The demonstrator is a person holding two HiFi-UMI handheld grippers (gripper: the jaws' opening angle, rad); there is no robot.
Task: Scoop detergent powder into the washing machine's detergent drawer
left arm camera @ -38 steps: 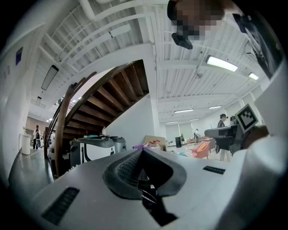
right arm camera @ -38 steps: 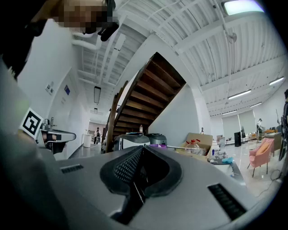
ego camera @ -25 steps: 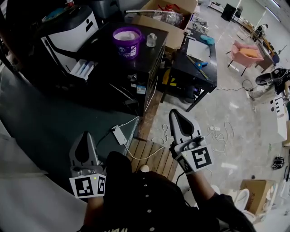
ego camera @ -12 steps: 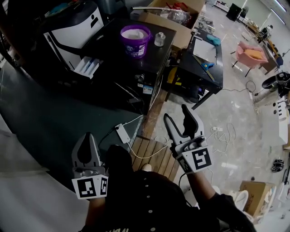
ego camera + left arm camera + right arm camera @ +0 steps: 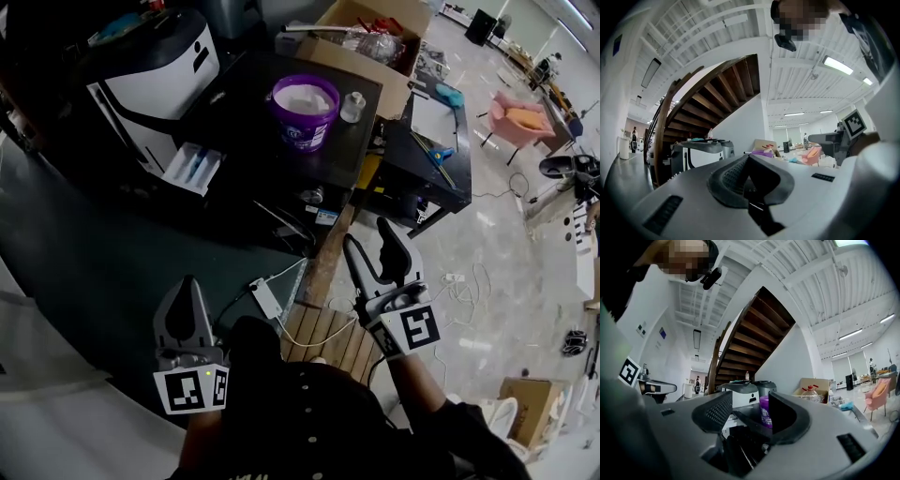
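Right now neither gripper is at the work yet: both sit low in the head view, pointing level toward the black tabletop [image 5: 248,131] at the upper middle of the frame, well apart from everything on it. My left gripper [image 5: 187,286] has its fingers pressed together on nothing, so I judge it idle for this step. The right gripper [image 5: 367,236] looks like the one being readied: its fingers have just been spreading and stand wide apart with nothing between them, lined up in its own view on the purple detergent tub [image 5: 305,111]. That tub stands uncovered with pale powder showing and a small pale cup [image 5: 352,106] just beside it. At upper left, the washing machine [image 5: 155,80] has its detergent drawer [image 5: 192,167] pulled out, presumably so powder can go straight in
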